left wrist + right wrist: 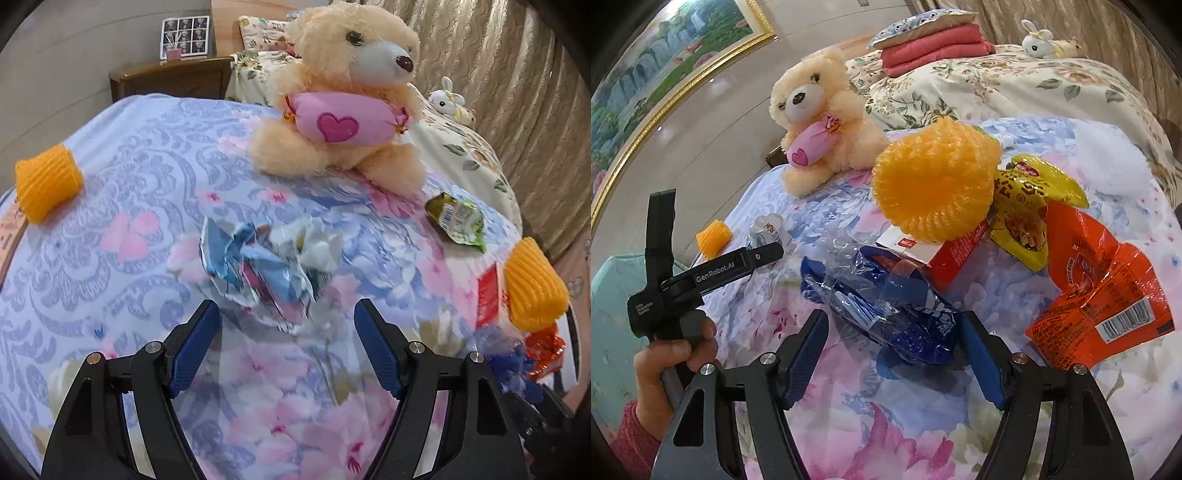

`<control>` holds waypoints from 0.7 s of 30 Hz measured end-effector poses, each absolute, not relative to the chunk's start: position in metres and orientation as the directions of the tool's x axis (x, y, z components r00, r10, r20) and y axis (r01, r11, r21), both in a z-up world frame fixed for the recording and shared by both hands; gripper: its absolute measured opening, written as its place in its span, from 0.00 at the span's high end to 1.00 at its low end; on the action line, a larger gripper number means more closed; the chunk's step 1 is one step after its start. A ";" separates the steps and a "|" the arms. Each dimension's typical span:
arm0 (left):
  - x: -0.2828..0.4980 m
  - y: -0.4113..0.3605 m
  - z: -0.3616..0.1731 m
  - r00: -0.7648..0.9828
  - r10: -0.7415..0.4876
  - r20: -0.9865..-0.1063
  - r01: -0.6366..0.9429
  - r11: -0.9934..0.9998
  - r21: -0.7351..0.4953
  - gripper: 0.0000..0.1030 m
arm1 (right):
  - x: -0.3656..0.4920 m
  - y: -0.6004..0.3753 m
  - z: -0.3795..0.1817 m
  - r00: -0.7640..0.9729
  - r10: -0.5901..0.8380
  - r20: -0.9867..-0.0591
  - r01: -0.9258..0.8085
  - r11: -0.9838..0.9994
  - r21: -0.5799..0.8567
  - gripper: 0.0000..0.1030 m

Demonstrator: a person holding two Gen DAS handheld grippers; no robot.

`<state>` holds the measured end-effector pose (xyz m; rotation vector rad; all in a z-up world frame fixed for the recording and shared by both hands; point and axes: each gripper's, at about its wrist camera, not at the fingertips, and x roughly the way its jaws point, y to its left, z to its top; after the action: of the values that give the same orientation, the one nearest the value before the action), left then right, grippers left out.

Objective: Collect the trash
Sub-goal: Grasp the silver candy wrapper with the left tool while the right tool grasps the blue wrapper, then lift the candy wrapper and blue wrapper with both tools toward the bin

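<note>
A crumpled wrapper lies mid-bed on the floral quilt, just ahead of the left gripper, whose fingers are spread wide and empty, seemingly lined up to straddle it. Toward the bed's right edge, the right gripper, equally wide and empty, brackets a blue bag, with a foam net, yellow and orange packets beyond, and a teddy farther up the bed

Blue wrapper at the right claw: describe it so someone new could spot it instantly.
Start at the cream teddy bear on the floral bedspread, then drop toward the open right claw. The blue wrapper lies right at its fingertips, crinkled, partly clear plastic. Its neighbours are warm-coloured: an orange foam net, a red box, yellow and orange packets to the right.
</note>
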<state>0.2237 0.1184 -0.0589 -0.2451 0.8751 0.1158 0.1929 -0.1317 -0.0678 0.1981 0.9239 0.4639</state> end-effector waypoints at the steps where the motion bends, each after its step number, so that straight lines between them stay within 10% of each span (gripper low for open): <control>1: 0.225 0.118 -0.059 0.641 0.004 -0.768 -0.198 0.967 -0.161 0.34 | 0.193 -0.132 -0.068 0.514 0.464 -0.721 -0.298 0.885 0.357 0.29; 8: 0.223 0.112 -0.059 0.654 -0.006 -0.757 -0.159 0.976 -0.146 0.86 | 0.188 -0.133 -0.068 0.506 0.472 -0.722 -0.303 0.881 0.363 0.65; 21: 0.176 0.062 -0.045 0.678 -0.066 -0.732 -0.036 0.992 -0.124 0.86 | 0.153 -0.163 -0.050 0.527 0.505 -0.684 -0.308 0.863 0.400 0.70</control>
<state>0.1757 0.0624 -0.0452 -0.1319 0.8266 -0.0168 0.1534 -0.1634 -0.0496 0.2421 0.8925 0.4914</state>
